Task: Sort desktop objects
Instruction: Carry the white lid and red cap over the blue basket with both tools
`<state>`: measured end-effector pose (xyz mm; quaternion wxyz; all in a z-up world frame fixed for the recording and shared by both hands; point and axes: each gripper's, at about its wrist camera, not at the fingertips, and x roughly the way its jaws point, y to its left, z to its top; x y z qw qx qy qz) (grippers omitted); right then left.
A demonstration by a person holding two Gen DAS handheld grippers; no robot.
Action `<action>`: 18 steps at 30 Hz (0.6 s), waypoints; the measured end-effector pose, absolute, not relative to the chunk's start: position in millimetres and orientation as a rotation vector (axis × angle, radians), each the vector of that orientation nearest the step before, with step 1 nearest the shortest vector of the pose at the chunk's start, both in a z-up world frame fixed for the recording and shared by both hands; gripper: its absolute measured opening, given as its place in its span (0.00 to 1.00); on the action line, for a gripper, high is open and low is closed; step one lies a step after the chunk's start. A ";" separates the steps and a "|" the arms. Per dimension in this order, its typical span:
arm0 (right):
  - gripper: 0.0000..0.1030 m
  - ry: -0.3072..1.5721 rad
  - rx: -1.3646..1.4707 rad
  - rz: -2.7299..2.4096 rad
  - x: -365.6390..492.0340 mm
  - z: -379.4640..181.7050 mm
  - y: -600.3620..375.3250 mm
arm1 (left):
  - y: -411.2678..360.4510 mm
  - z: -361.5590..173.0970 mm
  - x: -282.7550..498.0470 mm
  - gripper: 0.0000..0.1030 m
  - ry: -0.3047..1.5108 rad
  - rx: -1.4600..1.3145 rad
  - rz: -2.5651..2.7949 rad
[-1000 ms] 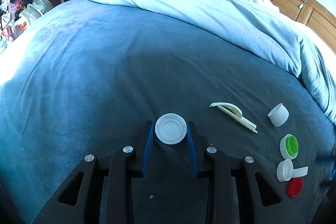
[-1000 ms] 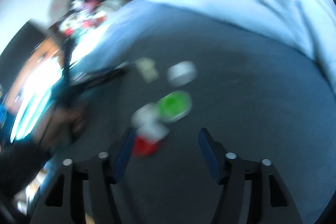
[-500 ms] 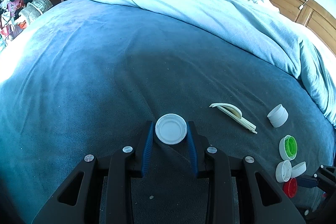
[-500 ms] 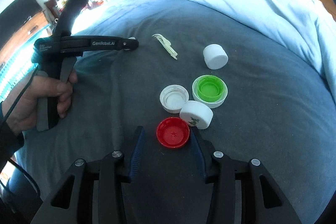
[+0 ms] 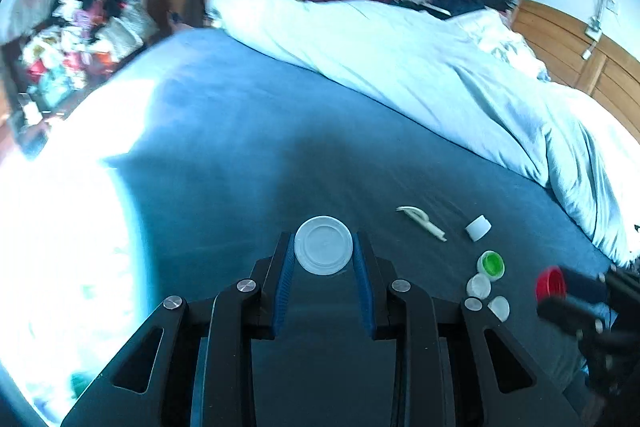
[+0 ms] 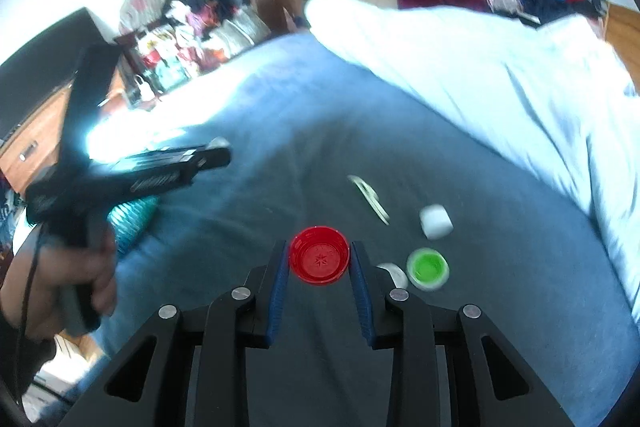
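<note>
Above the blue bedspread [image 5: 240, 147], both grippers carry caps clear of the fabric. Left gripper [image 5: 323, 247] clamps a white lid [image 5: 323, 245] between its blue pads, flat face toward the camera. Right gripper [image 6: 319, 261] has just been closing and now pinches the red cap [image 6: 319, 261], hollow side showing. On the bedspread, right of the white lid, lie a cream plastic strip [image 5: 421, 222], a white cap [image 5: 478, 227], a green-lined cap [image 5: 491, 264] and two small white caps [image 5: 479, 286] just beside it. Beyond them the pale duvet [image 5: 420, 67] is heaped along the bedspread's far edge.
</note>
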<state>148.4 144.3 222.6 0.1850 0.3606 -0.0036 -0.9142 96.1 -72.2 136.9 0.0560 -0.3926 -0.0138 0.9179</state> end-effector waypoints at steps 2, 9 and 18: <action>0.32 0.008 0.972 -2.567 154.4 239.4 127.5 | -94.4 157.5 116.5 0.24 -0.057 -1.174 2.840; 0.32 0.077 0.855 -2.480 162.7 284.9 48.9 | -171.8 199.1 167.7 0.24 -0.105 -1.160 3.023; 0.32 0.128 0.857 -2.322 158.3 303.6 -61.2 | -231.8 189.0 185.1 0.24 -0.098 -1.318 3.130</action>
